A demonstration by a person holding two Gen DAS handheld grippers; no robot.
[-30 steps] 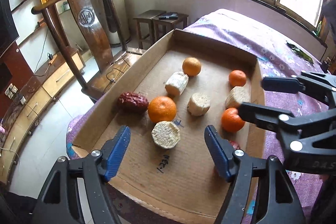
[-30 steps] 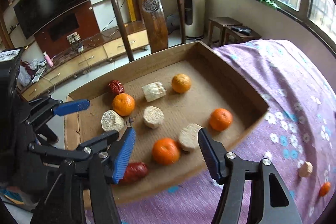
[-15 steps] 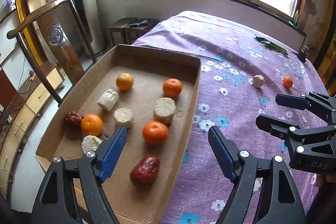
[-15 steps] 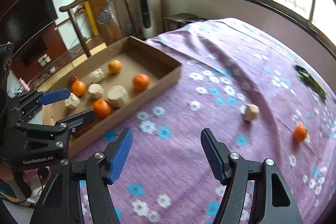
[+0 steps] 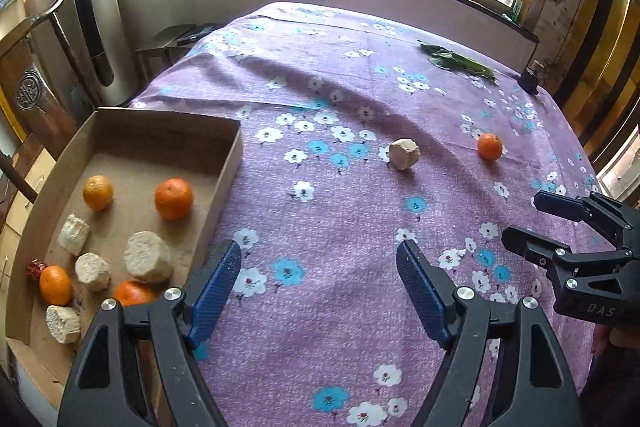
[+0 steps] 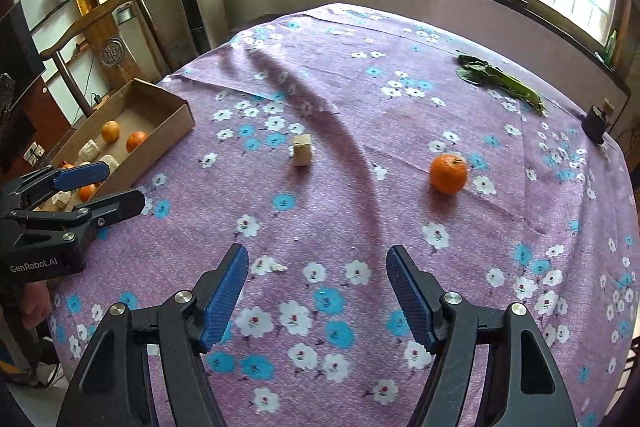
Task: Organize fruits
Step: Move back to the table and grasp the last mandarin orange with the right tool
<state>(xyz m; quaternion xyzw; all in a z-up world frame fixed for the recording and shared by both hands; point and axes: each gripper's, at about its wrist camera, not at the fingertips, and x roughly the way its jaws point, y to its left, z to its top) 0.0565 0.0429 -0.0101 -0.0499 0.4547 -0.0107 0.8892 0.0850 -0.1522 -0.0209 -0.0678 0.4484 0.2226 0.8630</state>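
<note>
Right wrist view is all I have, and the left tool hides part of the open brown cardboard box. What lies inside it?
Observer: The left wrist view shows four pale rough cut chunks in the brown cardboard box; the largest pale chunk is nearest its right wall.
Operator: Is any red fruit there?
Observer: Yes, one small dark red fruit lies near the left wall, just beside a round orange fruit.
</note>
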